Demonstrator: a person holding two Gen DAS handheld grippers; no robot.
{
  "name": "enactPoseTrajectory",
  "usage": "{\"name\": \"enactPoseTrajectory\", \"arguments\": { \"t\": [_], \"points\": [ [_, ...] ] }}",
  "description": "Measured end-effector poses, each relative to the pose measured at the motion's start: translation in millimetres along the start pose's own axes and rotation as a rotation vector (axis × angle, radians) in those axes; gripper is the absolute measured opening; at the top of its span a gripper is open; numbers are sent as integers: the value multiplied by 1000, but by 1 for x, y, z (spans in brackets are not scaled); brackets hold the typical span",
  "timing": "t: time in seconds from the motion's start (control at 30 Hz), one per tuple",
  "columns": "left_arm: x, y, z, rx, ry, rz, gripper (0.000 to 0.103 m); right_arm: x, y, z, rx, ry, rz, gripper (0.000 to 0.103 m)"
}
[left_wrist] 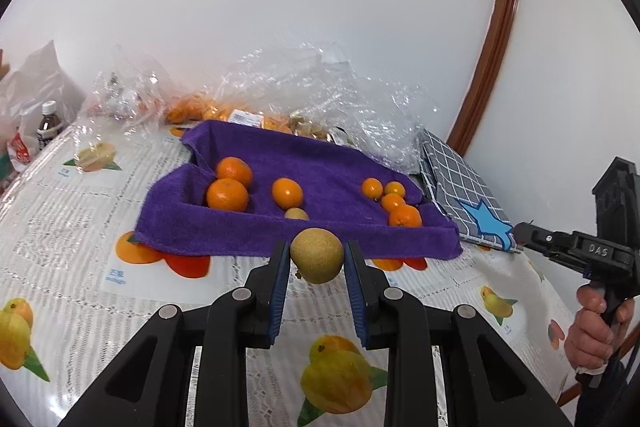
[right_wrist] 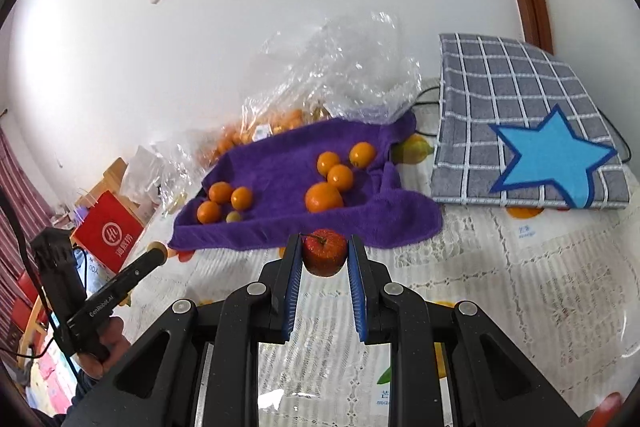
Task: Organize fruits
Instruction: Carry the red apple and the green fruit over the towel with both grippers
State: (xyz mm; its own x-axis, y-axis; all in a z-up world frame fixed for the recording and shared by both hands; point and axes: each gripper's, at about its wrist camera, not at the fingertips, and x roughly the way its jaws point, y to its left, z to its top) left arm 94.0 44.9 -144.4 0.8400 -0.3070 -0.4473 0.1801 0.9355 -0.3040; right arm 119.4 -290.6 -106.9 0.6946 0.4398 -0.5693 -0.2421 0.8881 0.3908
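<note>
left gripper: brown fruit | right gripper: apple, stem up-left

My left gripper pinches a brownish-green round fruit. Ahead, oranges sit on the purple towel.

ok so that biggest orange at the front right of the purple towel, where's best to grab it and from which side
Grip the big orange across its widest middle, coming from above. It sits in a dip of the purple towel with a raised fold in front and smaller oranges close behind, so a level approach looks blocked. Both hand-held grippers already hold fruit, so free one first.
</note>
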Motion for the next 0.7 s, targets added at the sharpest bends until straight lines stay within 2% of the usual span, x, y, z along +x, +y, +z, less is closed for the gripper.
{"name": "enactPoseTrajectory", "arguments": {
  "t": [0.37, 0.57, 0.7],
  "points": [
    [-4, 15, 12, -80, -12, 28, 26, -9, 28, 21, -83, -44, 8, 23],
    [0, 20, 40, -68, -32, 69, 26, -4, 35, 31, -115, -47, 0, 23],
    [-1, 19, 63, -63, -69, 65, 26, -1, 37, 38, -121, -56, -2, 23]
  ]
}}
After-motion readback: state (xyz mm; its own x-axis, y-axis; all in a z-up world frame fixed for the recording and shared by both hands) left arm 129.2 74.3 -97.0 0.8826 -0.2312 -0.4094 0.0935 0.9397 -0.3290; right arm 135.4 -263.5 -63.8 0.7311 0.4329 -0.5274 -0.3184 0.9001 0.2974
